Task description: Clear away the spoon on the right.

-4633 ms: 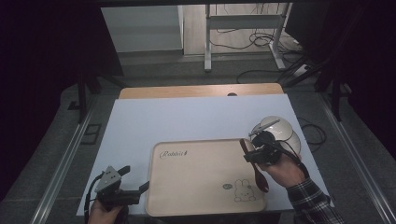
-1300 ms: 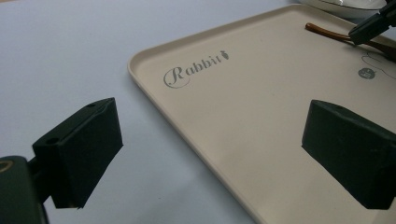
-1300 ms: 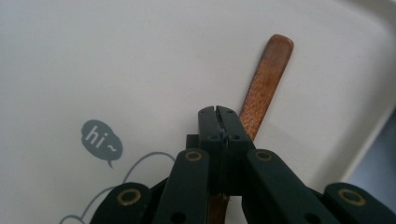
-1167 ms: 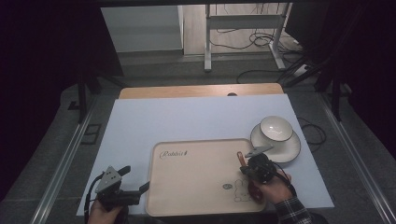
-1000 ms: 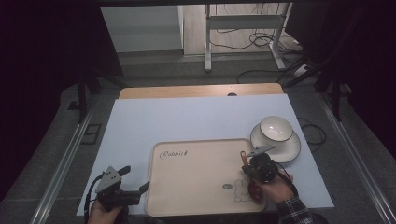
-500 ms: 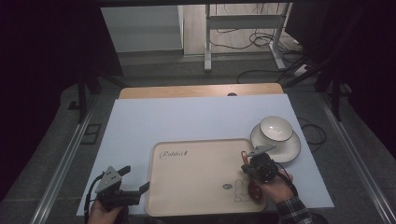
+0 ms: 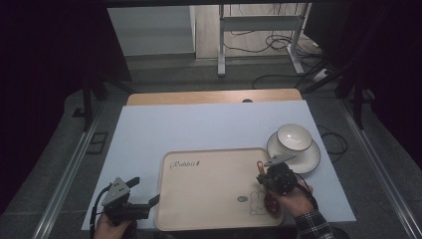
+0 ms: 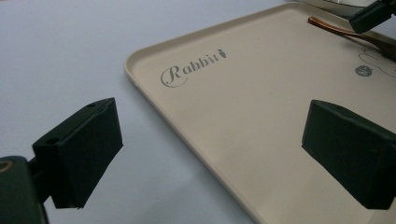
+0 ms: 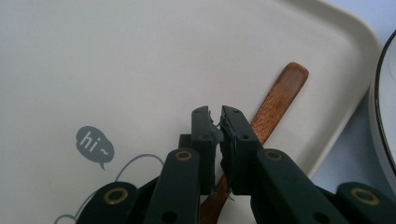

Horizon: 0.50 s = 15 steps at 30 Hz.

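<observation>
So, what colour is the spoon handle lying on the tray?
Reddish-brown wood; the spoon handle shows best in the right gripper view.

Right gripper [image 9: 219, 122] over a cream tray [image 9: 140, 56], its two black jaws nearly together with a thin gap, just opening a little, nothing pinched between the tips. Underneath, a wooden spoon [image 9: 275, 100] lying on the tray, handle slanting up toward the tray's rounded corner. At lower left a grey "hi" speech bubble [image 9: 95, 143] and thin drawn lines; at far right, a dark-rimmed white plate [image 9: 384, 107] on the pale surface [image 9: 345, 144].

"Rabbit" and a "hi~" speech bubble on the beige tray [image 8: 280, 116]
</observation>
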### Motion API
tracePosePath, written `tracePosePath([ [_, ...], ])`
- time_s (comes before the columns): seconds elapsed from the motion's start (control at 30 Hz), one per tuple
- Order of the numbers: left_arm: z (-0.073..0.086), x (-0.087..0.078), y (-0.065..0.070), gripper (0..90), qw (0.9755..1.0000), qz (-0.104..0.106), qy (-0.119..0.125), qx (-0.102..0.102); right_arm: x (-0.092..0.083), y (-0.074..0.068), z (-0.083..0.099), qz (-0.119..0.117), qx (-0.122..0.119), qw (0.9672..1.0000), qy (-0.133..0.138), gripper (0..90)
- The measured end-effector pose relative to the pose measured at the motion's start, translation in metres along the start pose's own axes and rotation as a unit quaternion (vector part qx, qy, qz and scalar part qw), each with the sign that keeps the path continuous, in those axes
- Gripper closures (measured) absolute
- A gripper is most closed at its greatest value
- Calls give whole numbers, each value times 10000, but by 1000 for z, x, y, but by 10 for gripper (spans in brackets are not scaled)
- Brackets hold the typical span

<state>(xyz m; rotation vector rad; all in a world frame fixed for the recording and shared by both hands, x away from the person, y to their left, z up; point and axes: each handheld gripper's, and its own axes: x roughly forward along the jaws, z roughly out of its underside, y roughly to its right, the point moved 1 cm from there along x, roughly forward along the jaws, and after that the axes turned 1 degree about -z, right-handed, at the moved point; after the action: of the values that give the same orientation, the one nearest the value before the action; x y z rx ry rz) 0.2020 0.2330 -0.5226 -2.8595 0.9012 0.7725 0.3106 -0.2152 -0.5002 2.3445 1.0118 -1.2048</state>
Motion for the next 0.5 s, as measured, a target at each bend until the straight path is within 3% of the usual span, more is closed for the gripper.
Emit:
tracePosePath([
  [0.5, 0, 1, 0, 51, 10000, 25, -14, 9, -9, 4, -1, 41, 85, 9997, 211, 721],
])
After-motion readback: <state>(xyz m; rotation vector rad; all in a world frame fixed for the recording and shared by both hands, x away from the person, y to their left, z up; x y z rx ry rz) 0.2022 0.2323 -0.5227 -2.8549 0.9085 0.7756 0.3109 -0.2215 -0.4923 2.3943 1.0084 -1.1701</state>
